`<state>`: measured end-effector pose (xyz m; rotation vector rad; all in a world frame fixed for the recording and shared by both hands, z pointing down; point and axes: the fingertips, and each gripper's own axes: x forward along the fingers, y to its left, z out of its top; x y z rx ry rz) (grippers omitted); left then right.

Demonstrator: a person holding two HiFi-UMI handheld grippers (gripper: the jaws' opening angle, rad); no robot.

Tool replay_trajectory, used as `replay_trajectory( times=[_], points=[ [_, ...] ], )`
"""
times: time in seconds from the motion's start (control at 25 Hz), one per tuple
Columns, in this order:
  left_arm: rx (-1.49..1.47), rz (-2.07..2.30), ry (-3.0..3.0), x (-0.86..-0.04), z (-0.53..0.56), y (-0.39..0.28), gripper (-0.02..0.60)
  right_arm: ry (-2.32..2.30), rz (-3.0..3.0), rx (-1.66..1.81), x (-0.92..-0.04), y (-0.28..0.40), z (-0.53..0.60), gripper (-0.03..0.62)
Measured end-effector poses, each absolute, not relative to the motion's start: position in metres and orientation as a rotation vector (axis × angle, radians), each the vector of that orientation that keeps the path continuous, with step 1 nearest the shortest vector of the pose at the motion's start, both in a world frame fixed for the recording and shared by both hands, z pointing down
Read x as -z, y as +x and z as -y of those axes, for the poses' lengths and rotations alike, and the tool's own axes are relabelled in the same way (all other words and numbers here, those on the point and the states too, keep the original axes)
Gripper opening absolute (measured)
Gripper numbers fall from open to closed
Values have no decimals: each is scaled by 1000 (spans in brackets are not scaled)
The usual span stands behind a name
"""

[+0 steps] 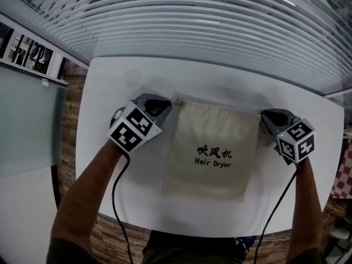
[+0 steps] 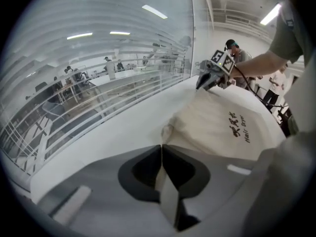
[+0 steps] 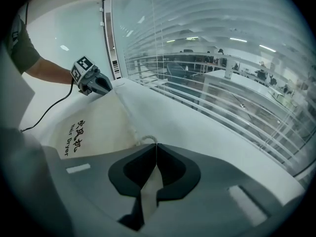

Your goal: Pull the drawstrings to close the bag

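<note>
A beige drawstring bag (image 1: 212,153) printed "Hair Dryer" lies flat on the white table (image 1: 110,164), its mouth toward the far edge. My left gripper (image 1: 169,104) sits at the bag's top left corner. Its jaws are closed, and the drawstring end (image 2: 167,131) at that bunched corner runs into the tips of the left gripper (image 2: 161,146). My right gripper (image 1: 263,115) sits at the top right corner. In the right gripper view, the right gripper (image 3: 156,144) is shut on a small loop of drawstring (image 3: 148,138) that pokes out at its tips.
A glass wall with horizontal blinds (image 1: 220,26) runs just behind the table's far edge. A faint clear round object (image 1: 132,77) rests near the table's far left corner. Black cables (image 1: 116,202) trail from both grippers toward me. Several people (image 2: 232,48) stand far beyond the table.
</note>
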<state>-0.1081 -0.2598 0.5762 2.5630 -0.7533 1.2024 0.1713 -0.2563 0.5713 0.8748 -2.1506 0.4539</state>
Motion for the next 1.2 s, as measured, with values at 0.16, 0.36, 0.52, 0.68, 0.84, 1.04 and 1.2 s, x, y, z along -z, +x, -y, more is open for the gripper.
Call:
replay_trajectory(
  times=[0.16, 0.36, 0.52, 0.68, 0.84, 1.04, 1.2],
  points=[
    [-1334, 744, 2609, -572, 254, -107, 6, 930, 2150, -375, -556, 175, 251, 15],
    [-1455, 855, 2796, -517, 234, -112, 6, 952, 2113, -60, -501, 172, 227, 15],
    [-1569, 1013, 2944, -452, 210, -119, 6, 967, 2039, 255, -445, 172, 192, 15],
    [-1645, 1148, 2988, -398, 182, -140, 5, 1016, 1972, 432, -395, 165, 161, 15],
    [-1772, 1211, 2984, -369, 160, -161, 5, 1063, 1921, 531, -356, 160, 141, 14],
    [-1892, 1283, 2930, -344, 152, -174, 5, 1112, 1888, 596, -328, 163, 135, 14],
    [-1906, 1369, 2905, -321, 148, -180, 5, 1166, 1859, 626, -301, 166, 133, 14]
  ],
)
